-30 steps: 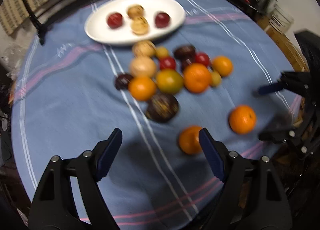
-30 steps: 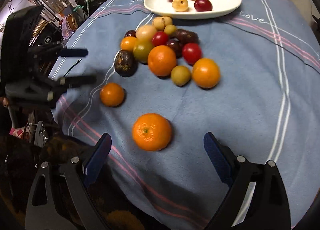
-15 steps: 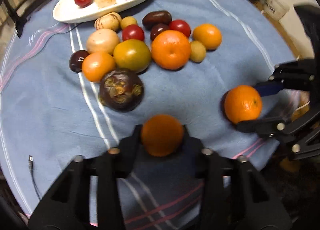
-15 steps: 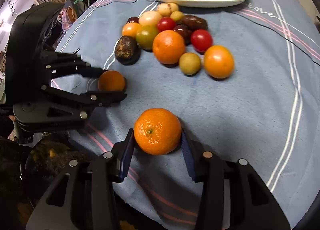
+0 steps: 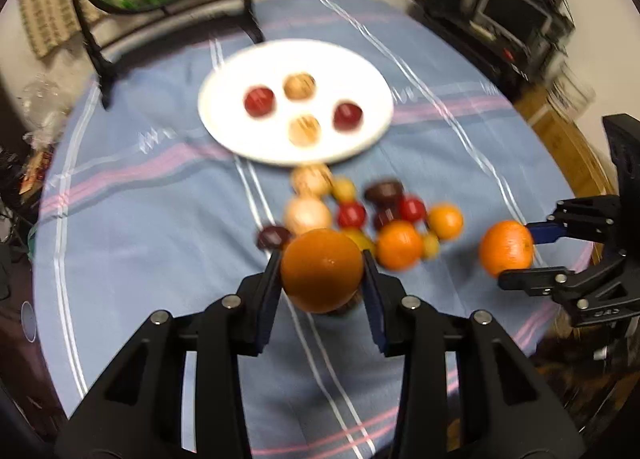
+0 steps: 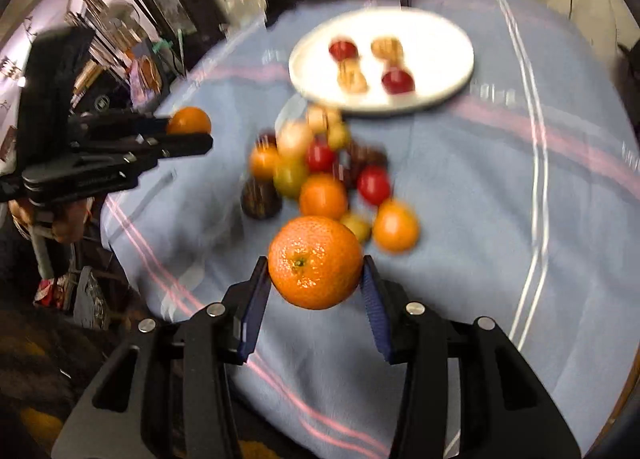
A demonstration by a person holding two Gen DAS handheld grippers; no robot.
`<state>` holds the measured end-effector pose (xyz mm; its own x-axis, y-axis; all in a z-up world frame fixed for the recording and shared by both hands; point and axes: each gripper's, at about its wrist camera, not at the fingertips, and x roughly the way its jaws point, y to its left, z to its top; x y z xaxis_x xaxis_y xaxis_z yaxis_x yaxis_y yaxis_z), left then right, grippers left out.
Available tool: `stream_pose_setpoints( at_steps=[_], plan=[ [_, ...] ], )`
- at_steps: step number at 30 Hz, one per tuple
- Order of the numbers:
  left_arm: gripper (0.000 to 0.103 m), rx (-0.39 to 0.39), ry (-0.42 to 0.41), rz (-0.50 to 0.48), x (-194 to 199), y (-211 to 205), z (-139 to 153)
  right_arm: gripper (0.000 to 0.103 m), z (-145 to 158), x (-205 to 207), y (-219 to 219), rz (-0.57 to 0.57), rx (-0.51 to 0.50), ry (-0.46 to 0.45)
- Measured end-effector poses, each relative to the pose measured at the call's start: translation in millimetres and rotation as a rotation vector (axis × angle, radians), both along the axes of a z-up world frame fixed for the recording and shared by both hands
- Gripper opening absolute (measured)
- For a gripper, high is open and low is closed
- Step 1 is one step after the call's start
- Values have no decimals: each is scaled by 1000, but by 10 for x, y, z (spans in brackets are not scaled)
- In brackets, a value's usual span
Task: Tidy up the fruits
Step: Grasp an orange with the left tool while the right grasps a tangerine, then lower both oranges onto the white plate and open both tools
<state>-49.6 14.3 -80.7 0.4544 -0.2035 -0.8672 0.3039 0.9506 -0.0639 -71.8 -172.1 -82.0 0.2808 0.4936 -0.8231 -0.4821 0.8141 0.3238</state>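
Two oranges are held clear of the table (image 5: pixel 140 219): my left jaws (image 5: pixel 322 279) grip one orange (image 5: pixel 322 269), my right jaws (image 6: pixel 316 279) grip the other orange (image 6: pixel 315 261).

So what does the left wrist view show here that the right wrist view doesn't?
Only the left wrist view: the left gripper from behind, both pads pressed on its smooth orange, and shelves of dark electronics at upper right.

Only the right wrist view: the right gripper from behind, clamped on a pebbly orange with its stem dimple facing the camera, and a cluttered room side at left.

Both: the white plate with four small fruits, the loose fruit pile below it, the blue striped cloth, and each other's gripper in side view.
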Motion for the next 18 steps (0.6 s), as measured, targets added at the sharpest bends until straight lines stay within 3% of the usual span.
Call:
stream_pose_setpoints(
  at_steps=[10, 18],
  plan=[
    [38, 36, -150, 116, 669, 5, 621, 46, 898, 759, 33, -33, 87, -205],
    [38, 61, -178, 150, 1074, -169, 711, 46, 1027, 1296, 33, -100, 105, -240]
  ],
)
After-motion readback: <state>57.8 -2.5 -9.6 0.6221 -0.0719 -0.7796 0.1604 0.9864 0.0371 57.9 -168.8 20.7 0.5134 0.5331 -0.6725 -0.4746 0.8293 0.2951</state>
